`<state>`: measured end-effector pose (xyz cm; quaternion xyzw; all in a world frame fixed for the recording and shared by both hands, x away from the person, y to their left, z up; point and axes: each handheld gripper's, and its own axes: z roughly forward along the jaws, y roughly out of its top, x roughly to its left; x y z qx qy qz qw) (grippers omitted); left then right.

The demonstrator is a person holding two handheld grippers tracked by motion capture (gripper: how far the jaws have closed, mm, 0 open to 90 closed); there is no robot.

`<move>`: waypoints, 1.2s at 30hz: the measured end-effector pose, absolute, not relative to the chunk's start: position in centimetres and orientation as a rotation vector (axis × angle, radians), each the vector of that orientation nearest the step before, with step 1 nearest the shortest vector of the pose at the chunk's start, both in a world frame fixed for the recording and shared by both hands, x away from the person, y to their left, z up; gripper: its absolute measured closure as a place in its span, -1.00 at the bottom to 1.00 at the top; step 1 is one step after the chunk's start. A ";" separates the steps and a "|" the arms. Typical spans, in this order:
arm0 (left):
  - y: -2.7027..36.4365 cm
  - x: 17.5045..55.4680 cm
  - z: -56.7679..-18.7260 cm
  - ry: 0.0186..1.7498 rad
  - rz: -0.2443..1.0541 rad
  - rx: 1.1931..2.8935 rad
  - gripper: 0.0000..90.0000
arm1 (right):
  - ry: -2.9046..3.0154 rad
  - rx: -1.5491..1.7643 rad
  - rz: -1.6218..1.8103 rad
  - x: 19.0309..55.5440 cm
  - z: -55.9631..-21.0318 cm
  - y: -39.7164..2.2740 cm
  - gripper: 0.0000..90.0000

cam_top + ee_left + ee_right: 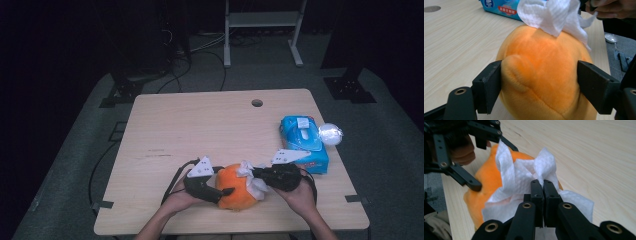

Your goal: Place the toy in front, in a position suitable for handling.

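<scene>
Left gripper (226, 191): near the front edge of the surface (200, 125), its fingers (487, 87) pressed against both flanks of the orange plush toy (237, 192), holding it steady.

Orange plush toy: a rounded soft toy resting on the surface between the two grippers, just in front of the person. In the left gripper view its fabric dents slightly where the fingers press.

White tissue (252, 179): crumpled and draped over the toy's upper right side, touching the plush.

Right gripper (257, 175): fingers (537, 195) closed tight on a fold of the tissue, with the sheet bunched up around them against the toy.

Tissue pack (303, 142): blue soft pack lying toward the right edge of the surface, well apart from the toy.

Clear ball (330, 133): a small pale round thing just beside the pack, at the surface's right rim; what it is I cannot tell.

Progress: the work looks like wiping the toy with the tissue. Judging by this, the toy is secured and the tissue is in contact, so wiping appears under way. How much of the plush remains to be wiped cannot be told.
</scene>
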<state>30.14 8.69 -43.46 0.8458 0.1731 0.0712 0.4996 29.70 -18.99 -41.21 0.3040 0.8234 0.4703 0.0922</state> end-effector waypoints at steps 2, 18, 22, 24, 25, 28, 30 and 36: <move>8.5 30.0 -43.4 0.409 0.185 2.044 -0.47 | 2.441 0.876 1.415 29.5 -40.9 -18.5 0.94; 6.9 28.1 -42.6 0.285 0.275 2.055 -0.33 | 2.411 0.814 1.511 28.8 -39.6 -16.1 0.94; 6.7 27.8 -42.6 0.261 0.311 2.071 -0.32 | 2.420 0.797 1.492 29.1 -39.7 -15.6 0.94; 6.8 27.8 -42.7 0.265 0.303 2.066 -0.32 | 2.408 0.828 1.468 29.3 -40.0 -16.1 0.94; 6.8 27.8 -42.7 0.263 0.306 2.071 -0.32 | 2.404 0.844 1.461 29.6 -40.2 -16.5 0.94; 6.9 27.8 -42.8 0.264 0.305 2.071 -0.32 | 2.393 0.886 1.438 29.9 -40.6 -17.4 0.94; 6.9 27.9 -42.8 0.265 0.301 2.070 -0.32 | 2.391 0.899 1.438 29.9 -40.6 -17.5 0.94; 6.9 28.2 -43.0 0.273 0.292 2.066 -0.30 | 2.404 0.852 1.451 29.2 -40.1 -16.3 0.94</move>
